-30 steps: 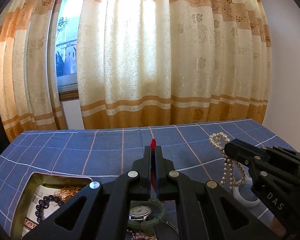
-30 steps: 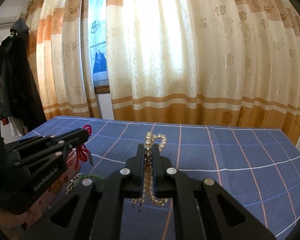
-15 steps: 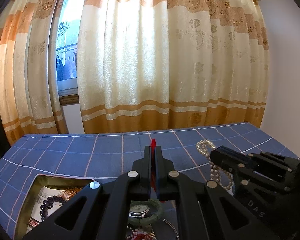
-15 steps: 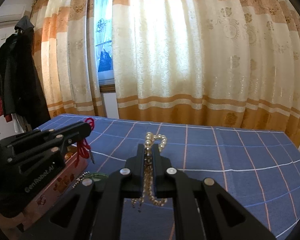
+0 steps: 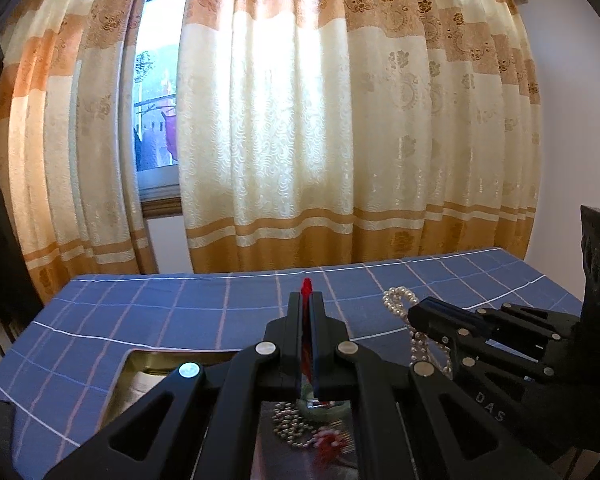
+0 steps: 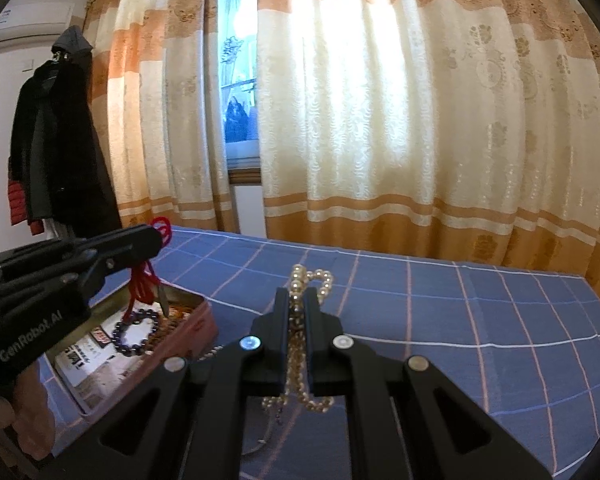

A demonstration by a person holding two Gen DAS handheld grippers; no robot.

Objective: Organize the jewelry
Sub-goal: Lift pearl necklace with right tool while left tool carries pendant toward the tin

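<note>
between the closed fingers of our right gripper [image 6: 296,304] we pinch a strand of cream pearl beads [image 6: 300,280]; one loop stands above the tips and the rest hangs below the jaws, off the blue checked tablecloth [image 6: 480,320]. our left gripper [image 5: 307,304] is closed tight on a thin red cord [image 5: 307,286] that pokes up past its tips; in the right view that cord dangles in loops with a small dark pendant over the open gold-rimmed metal tin [image 6: 188,300].

we judge the next step is lowering both pieces into the tin. the pearls are held by only a few beads, so a quick swing could pull them through the pads and spill them on the cloth. the two grippers sit near each other, and the hanging cord and pearl strand could tangle if we cross paths. the cord could also snag the dark beaded bracelet [image 6: 136,332] already lying in the tin.

under the left gripper lie a green bangle [image 5: 320,406], a silver ball chain [image 5: 288,424] and something red and blurred. these sit just beside the tin and crowd the way in. beyond the bed hang cream and orange curtains [image 6: 380,120], and dark coats [image 6: 56,140] hang at the left wall.
</note>
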